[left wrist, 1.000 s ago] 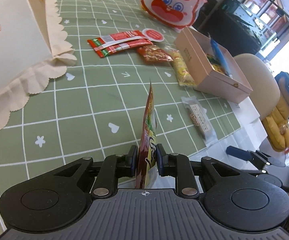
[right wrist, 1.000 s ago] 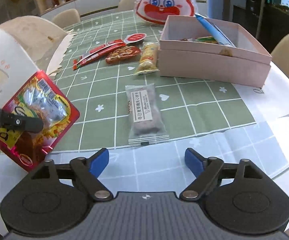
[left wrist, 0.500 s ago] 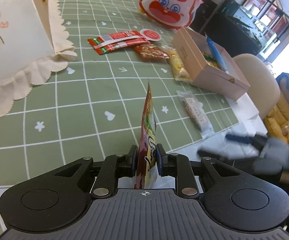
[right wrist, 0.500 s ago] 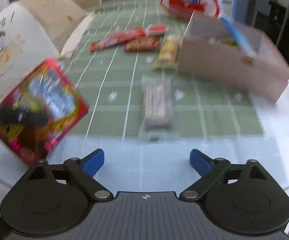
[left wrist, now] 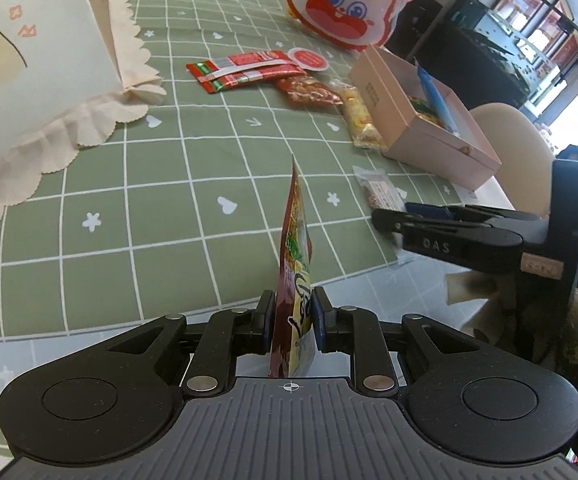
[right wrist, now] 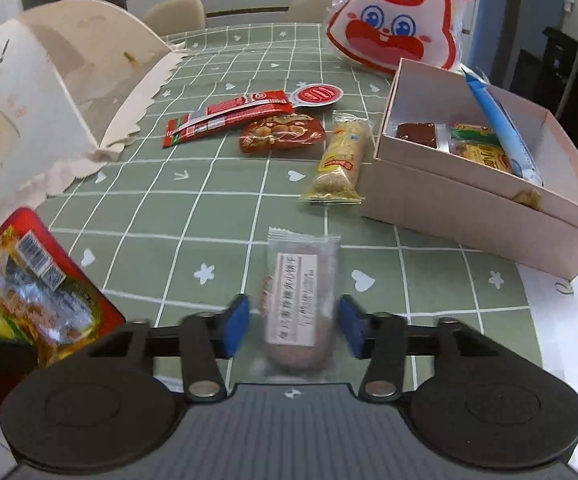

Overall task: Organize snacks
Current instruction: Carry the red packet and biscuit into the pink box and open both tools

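My left gripper (left wrist: 291, 312) is shut on a red and yellow snack packet (left wrist: 295, 264), held upright on edge above the table's near edge; the packet also shows at the left of the right wrist view (right wrist: 29, 292). My right gripper (right wrist: 293, 326) is open, its blue pads on either side of a clear-wrapped brown cake (right wrist: 297, 300) lying on the green checked cloth; the pads do not touch it. From the left wrist view the right gripper (left wrist: 393, 220) reaches in from the right over that cake (left wrist: 381, 194). A pink open box (right wrist: 485, 200) holds several snacks.
Red stick packets (right wrist: 225, 116), a red nut packet (right wrist: 281, 134) and a yellow bar (right wrist: 339, 160) lie mid-table. A bunny-face bag (right wrist: 397, 16) stands behind the box. A cream paper bag (right wrist: 13, 120) with a frilled edge stands at the left.
My right gripper has moved forward and down over the table, and its open pads now straddle the clear-wrapped cake. My left gripper still holds the red packet, almost unmoved.
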Tool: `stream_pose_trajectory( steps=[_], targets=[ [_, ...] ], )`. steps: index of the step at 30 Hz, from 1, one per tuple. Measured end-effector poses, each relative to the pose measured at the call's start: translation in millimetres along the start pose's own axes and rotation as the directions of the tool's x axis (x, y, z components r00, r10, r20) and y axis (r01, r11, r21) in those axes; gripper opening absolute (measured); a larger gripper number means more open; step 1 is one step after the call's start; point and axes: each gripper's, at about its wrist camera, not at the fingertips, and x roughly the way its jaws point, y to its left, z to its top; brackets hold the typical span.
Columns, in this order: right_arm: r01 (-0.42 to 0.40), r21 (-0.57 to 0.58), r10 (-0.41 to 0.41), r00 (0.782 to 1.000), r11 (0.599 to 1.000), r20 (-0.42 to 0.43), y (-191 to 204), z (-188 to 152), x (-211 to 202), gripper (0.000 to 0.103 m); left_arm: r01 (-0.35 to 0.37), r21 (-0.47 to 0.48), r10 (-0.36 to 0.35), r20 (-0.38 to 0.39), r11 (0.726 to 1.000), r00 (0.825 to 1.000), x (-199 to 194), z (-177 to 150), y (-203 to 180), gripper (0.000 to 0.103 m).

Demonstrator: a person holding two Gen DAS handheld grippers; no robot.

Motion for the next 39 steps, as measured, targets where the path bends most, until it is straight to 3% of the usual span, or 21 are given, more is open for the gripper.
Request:
stream_pose_trajectory(
  steps=[5,11,13,16,21,25,27,32,35,39],
  targets=[
    [-0.018,0.038,0.017,1.0,0.999,0.006,-8.2,-12.0,-32.4,0.036,0.02,0.052,-0.018,-0.037,0.998,0.999,2.6,1.8,-11.4,0.023],
    [0.021,0.129,-0.026,0.999,0.991,0.041,-38.1,-14.0,-88.3,0.036,0.151,0.117,-0.14,-0.095,0.982,0.986,1.2,16.6,-44.1,0.023],
    [0.055,0.15,-0.068,0.994,0.987,0.081,-50.9,-6.3,-111.0,0.036,0.212,0.135,-0.203,-0.075,0.968,0.976,-4.9,40.5,-60.6,0.023],
    [0.11,0.175,-0.139,0.976,0.978,0.167,-71.2,11.7,-146.8,0.036,0.277,0.187,-0.284,0.015,0.943,0.959,-15.6,92.9,-89.2,0.023],
    [0.164,0.213,-0.219,0.937,0.963,0.272,-102.7,34.4,-183.5,0.036,0.303,0.192,-0.336,0.17,0.933,0.927,0.6,184.4,-139.3,0.023],
    [0.199,0.224,-0.259,0.924,0.954,0.283,-126.4,39.2,-185.4,0.036,0.367,0.029,-0.368,0.107,0.93,0.924,74.4,232.0,-163.4,0.023],
    [0.208,0.225,-0.266,0.925,0.952,0.272,-137.0,37.6,-181.3,0.036,0.37,-0.015,-0.368,0.07,0.929,0.927,112.7,236.8,-172.3,0.023],
    [0.191,0.236,-0.246,0.942,0.953,0.228,-170.2,34.4,-162.2,0.036,0.296,-0.058,-0.295,0.01,0.954,0.955,187.3,229.1,-177.0,0.023],
    [0.165,0.235,-0.215,0.954,0.958,0.207,-185.2,38.7,-147.1,0.036,0.246,-0.073,-0.242,0.058,0.967,0.969,190.7,225.4,-170.9,0.027],
    [0.099,0.224,-0.145,0.969,0.97,0.198,-199.9,49.4,-123.8,0.036,0.212,-0.085,-0.197,0.155,0.974,0.968,165.1,227.7,-158.6,0.027]
  ],
)
